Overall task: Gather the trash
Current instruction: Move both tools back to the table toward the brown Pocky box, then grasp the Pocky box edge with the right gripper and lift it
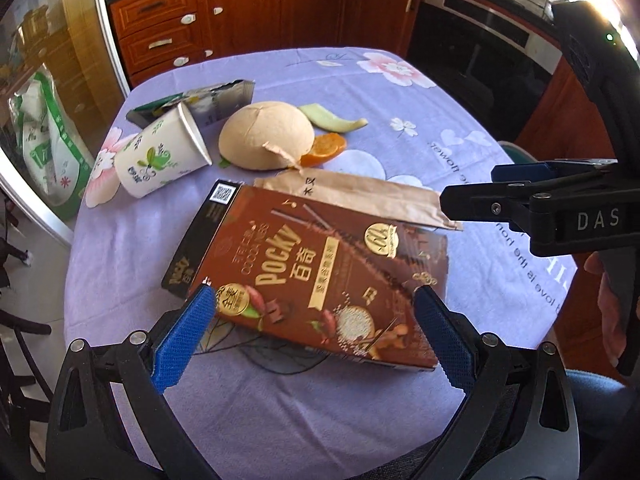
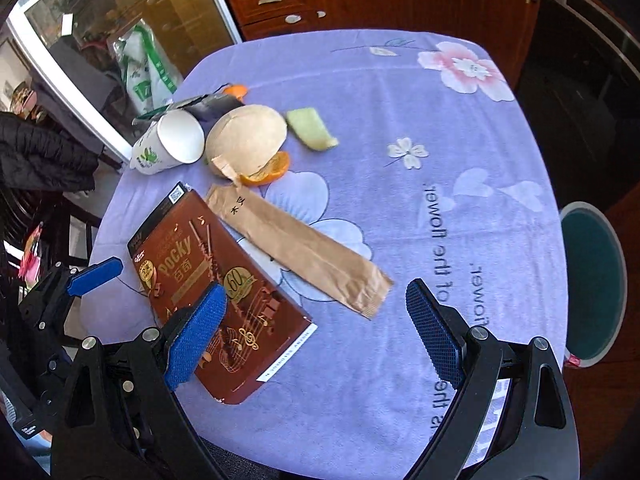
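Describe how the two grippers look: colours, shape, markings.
Both the left gripper and the right gripper have black plastic frames with silver screws and blue textured finger pads. Seen from the left camera, the right gripper's side bears white letters "DAS". No cables or sleeves show.

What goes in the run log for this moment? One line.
left gripper: open, straddling Pocky box | right gripper: open, empty | paper sleeve, paper cup, peels: on table

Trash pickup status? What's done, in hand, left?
Done: nothing visibly collected. In hand: left gripper open, its fingers straddling the Pocky box; grip not closed. Right gripper open, empty. Left: paper cup, brown paper sleeve, pomelo peel, orange peel, green rind, foil wrapper.
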A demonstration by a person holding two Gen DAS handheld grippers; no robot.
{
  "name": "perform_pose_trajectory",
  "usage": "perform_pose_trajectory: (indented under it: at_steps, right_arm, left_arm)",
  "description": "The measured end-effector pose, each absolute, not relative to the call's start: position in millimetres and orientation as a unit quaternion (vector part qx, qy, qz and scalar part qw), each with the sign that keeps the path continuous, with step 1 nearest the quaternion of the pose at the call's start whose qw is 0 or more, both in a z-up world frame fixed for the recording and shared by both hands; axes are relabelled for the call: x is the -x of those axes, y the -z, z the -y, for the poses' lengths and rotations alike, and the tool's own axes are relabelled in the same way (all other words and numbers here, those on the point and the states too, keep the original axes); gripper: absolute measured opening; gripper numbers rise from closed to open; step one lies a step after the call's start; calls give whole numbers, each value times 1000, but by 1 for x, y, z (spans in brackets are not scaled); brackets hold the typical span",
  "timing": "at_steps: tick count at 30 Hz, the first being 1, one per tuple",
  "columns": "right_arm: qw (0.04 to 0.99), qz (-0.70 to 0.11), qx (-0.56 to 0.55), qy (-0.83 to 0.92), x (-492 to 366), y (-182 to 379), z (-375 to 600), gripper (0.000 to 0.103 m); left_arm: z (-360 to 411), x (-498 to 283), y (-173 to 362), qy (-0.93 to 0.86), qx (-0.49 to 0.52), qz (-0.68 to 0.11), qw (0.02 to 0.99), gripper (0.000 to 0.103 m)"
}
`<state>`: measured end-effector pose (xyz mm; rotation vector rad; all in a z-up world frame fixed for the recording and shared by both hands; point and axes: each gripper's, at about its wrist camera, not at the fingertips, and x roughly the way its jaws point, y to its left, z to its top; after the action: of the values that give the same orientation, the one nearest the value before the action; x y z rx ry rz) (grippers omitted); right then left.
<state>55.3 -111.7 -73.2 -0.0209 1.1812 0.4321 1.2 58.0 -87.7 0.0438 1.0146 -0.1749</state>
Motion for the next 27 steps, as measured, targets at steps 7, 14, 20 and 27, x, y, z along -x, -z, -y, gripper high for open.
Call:
perform_pose_trajectory:
  at_steps: [7,14,20,27]
  right_arm:
    - [796,-556,31,-239,-61,85,78,77]
    - [766,-584,44,-264,-68,102,55,39]
    - [740,-602,41,-297,-77,107,42,39]
    - [705,-620,50,-340,-78,113,23,51]
  left_arm:
    - [-87,-5,106,63,-8,-502,863,99]
    - [-101,-7,116,58,-3,-508,859,100]
    - [-110,-3,117,58,3,-513,857,100]
    - [-120,12,116,50,-5,-511,858,100]
